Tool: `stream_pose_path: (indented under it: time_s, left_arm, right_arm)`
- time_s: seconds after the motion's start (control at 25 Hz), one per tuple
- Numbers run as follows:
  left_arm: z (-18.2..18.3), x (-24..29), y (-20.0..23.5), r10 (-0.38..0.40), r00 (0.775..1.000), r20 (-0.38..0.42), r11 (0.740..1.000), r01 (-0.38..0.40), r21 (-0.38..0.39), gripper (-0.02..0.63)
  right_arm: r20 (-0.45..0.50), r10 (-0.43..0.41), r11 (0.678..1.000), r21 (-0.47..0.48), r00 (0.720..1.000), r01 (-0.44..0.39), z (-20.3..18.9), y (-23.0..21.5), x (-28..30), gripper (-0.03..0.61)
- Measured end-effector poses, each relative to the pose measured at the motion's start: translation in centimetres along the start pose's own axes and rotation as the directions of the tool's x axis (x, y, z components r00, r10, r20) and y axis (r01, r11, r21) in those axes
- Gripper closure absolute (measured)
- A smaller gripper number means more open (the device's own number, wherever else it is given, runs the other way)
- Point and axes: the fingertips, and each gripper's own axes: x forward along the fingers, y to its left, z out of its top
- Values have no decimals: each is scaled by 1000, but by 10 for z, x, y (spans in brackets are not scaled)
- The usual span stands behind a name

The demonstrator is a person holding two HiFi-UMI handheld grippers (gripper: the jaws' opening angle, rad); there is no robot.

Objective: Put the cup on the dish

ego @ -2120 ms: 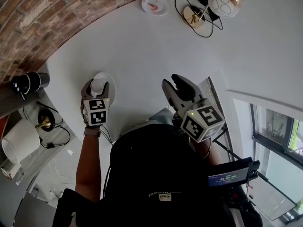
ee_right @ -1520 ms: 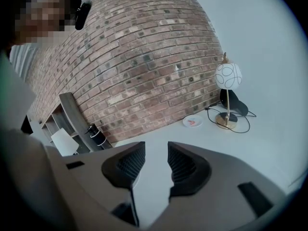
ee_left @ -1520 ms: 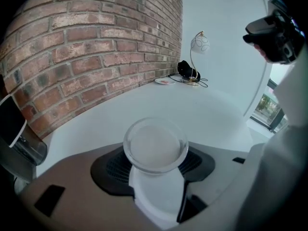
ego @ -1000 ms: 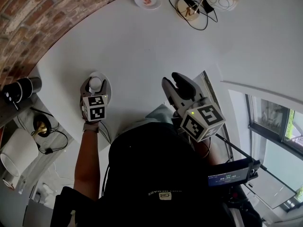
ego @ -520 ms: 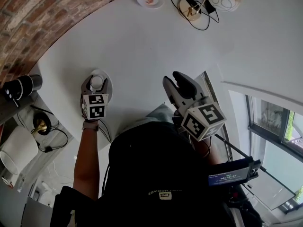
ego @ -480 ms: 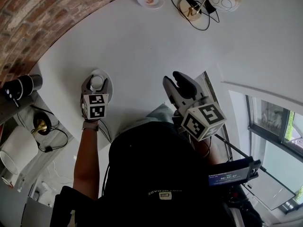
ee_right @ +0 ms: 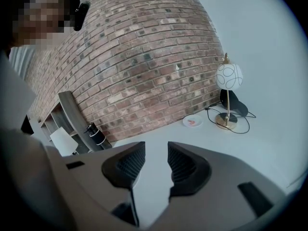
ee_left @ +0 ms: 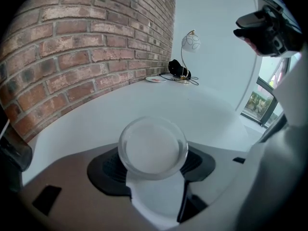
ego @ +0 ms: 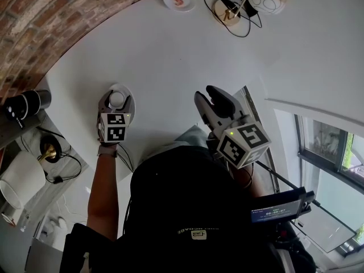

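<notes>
Your left gripper (ee_left: 152, 163) is clamped on the cup (ee_left: 153, 147): the two black ribbed pads (ee_left: 108, 170) sit against its sides with the jaws about halfway open, and the cup fills that whole gap. It's a little round see-through cup, glassy at the rim and milky white inside, and you're looking straight down into it in the left gripper view. The jaw shells around the pads are smooth matte grey-brown, and the black-and-white marker cube (ego: 115, 127) rides right behind them. In the head view the cup sits over the dish (ego: 121, 88), a small round white saucer peeking out past the jaws, but I honestly can't tell if the cup's base is touching it or hanging just above. Your right gripper (ee_right: 152, 160) is empty; its ribbed pads (ee_right: 129, 165) stand a narrow slot apart with only table showing between them, and it's held off to the side, well apart from the dish. Everything's on a plain smooth white table (ego: 170, 56) backed by a rough red brick wall (ee_left: 86, 42). Way at the far end there's a lamp (ee_right: 228, 76) with a white patterned globe shade and a brassy base, plus a small plate (ee_right: 193, 121) beside it.
</notes>
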Motion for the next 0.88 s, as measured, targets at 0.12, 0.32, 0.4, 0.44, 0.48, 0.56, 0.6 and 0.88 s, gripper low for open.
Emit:
stream_pose_path:
  time_s: [0.12, 0.32, 0.4, 0.44, 0.48, 0.56, 0.6, 0.88]
  left_arm:
    - [0, 1, 0, -9, 1000, 3, 1000, 9, -14, 348]
    - [-1, -1, -2, -14, 1000, -10, 1000, 14, 0, 347]
    - [-4, 1, -2, -15, 1000, -27, 1000, 15, 0, 327]
    - [-6, 2, -3, -17, 999, -33, 1000, 17, -3, 307]
    - [-7, 2, -4, -19, 999, -38, 1000, 19, -6, 307]
    - [-7, 2, -5, -18, 999, -39, 1000, 17, -3, 307]
    - [-6, 2, -5, -16, 999, -37, 1000, 16, -2, 307]
    - [-7, 2, -3, -3, 999, -45, 1000, 4, 12, 307]
  right_arm:
    - [5, 3, 1000, -6, 1000, -3, 2, 2, 0, 431]
    - [17, 10, 1000, 0, 1000, -10, 3, 3, 0, 431]
    - [18, 8, 1000, -1, 1000, -8, 3, 3, -1, 431]
    - [17, 6, 1000, -1, 1000, -6, 3, 2, -1, 431]
    - [16, 5, 1000, -1, 1000, -5, 3, 2, -2, 431]
    - [14, 4, 1000, 2, 1000, -5, 2, 2, -2, 431]
    - [15, 5, 1000, 3, 1000, -5, 2, 2, -2, 431]
    - [23, 5, 1000, 6, 1000, -5, 2, 0, -5, 431]
